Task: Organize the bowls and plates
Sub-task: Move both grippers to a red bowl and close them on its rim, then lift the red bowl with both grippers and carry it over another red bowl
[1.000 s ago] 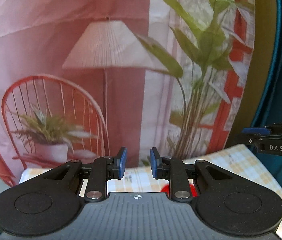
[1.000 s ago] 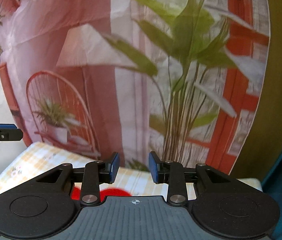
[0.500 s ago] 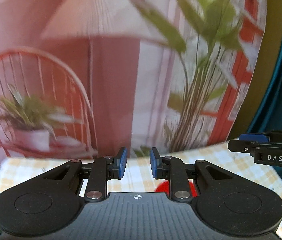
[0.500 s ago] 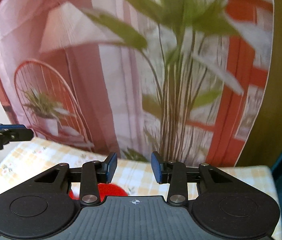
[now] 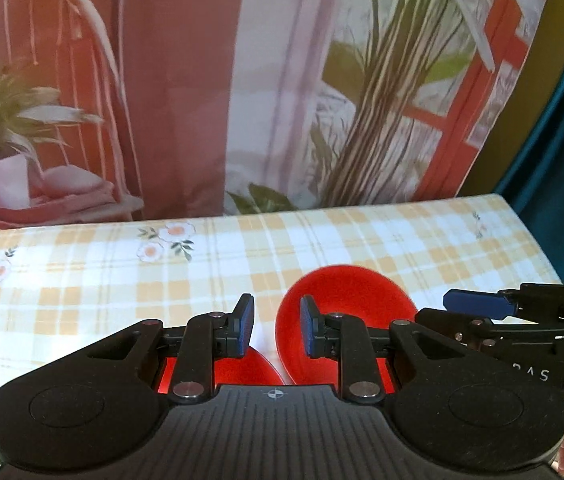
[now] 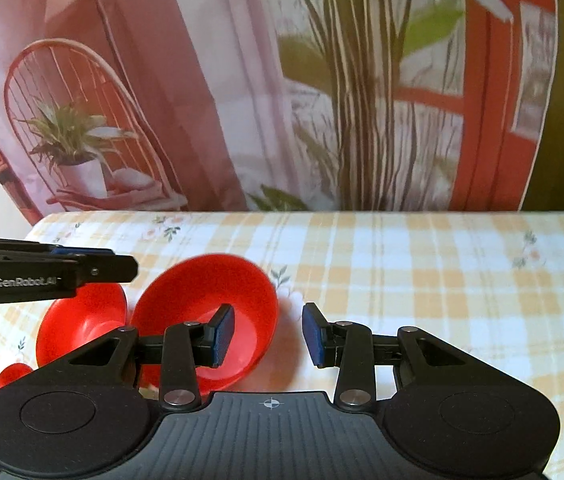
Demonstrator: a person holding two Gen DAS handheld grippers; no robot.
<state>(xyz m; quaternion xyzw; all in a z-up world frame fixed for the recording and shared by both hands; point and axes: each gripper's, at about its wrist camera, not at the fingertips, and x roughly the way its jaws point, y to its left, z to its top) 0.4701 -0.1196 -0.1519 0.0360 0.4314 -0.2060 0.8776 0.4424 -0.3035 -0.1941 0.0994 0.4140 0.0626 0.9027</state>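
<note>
A: Since both grippers hang above the tabletop with nothing between their fingers, which one should begin?

B: I think the right gripper. Its fingers are wide apart and empty, and its left pad sits over the inside of the large red bowl, while the other pad is outside the rim, over the checked cloth. So the rim is already between the fingers.

A: And the left gripper?

B: Its fingers stand at a narrower gap, also empty. In the left wrist view they are above the space between the large bowl and a second red bowl, which lies just beside it on the left, very close or touching.

A: I see one more red thing at the low left corner.

B: Yes, a small red piece, perhaps a little dish; the gripper body covers most of it, so I cannot say.

A: How to do the grasp well?

B: Lower the right gripper straight, so the rim goes deep between the pads, then close firmly, because smooth plastic can slip. Lift without tilting, and place it into the neighbour bowl only if it fits there. Keep the left gripper apart from the right one; they are near each other now.
</note>
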